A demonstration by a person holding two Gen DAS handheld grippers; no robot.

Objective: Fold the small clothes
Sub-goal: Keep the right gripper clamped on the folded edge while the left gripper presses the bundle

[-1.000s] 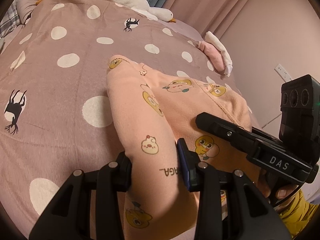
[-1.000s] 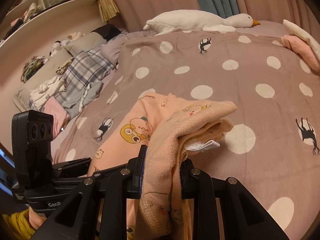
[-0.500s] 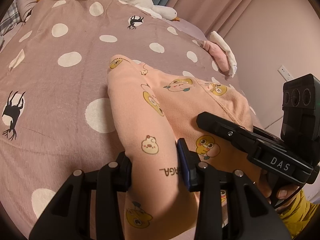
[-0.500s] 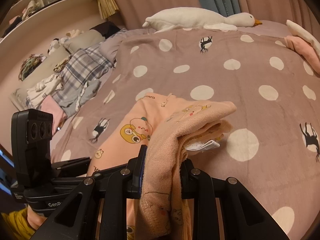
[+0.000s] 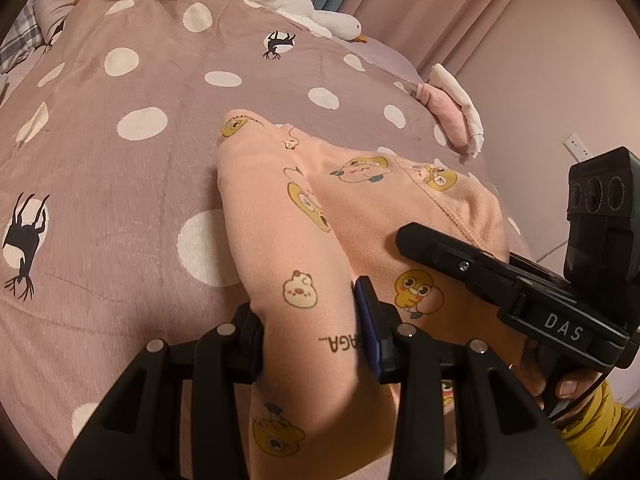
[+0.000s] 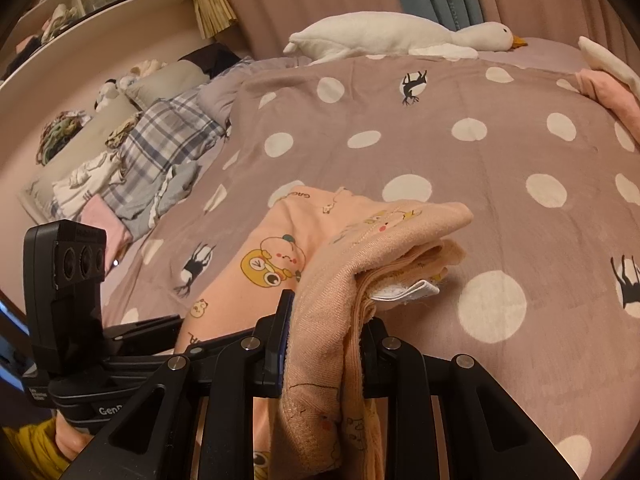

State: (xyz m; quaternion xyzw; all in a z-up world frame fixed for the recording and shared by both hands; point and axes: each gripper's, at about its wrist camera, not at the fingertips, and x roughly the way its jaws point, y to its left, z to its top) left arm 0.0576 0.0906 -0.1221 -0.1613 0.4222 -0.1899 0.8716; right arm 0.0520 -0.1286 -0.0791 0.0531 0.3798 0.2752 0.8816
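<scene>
Left wrist view first: we look down over our left gripper (image 5: 310, 320), whose jaws are clamped on a thick roll of the peach garment (image 5: 360, 216), a small piece printed with cartoon chicks and bears. The cloth bulges up between the black fingers, and the blue pad (image 5: 366, 320) of the right-side finger presses into its flank. From there the garment stretches away over the bedspread (image 5: 120, 160), a dusty-pink cover with white dots and black deer figures, and its far end lies flat on that cover. At the right of this view we see our right gripper (image 5: 472, 258) from the side, reaching in over the garment's stitched hem, with fingers and a yellow sleeve (image 5: 592, 424) below it.

In the right wrist view, the right gripper (image 6: 324, 332) has its jaws shut tight on a bunched, folded edge of the same peach garment (image 6: 280, 256). Several layers are stacked in the grip, and a white label (image 6: 404, 292) pokes out of the fold on the right. The folded wad rises above the jaws and juts forward over the bedspread (image 6: 440, 160), while the rest of the garment lies spread to the left. Our left gripper's body (image 6: 64, 280) stands at the left edge.

Beyond, a white plush goose (image 6: 384, 34) lies along the far edge of the bed, a pink and white folded bundle (image 6: 608, 88) rests at the right edge, and plaid bedding (image 6: 168, 136) with loose clothes is heaped at the left.
</scene>
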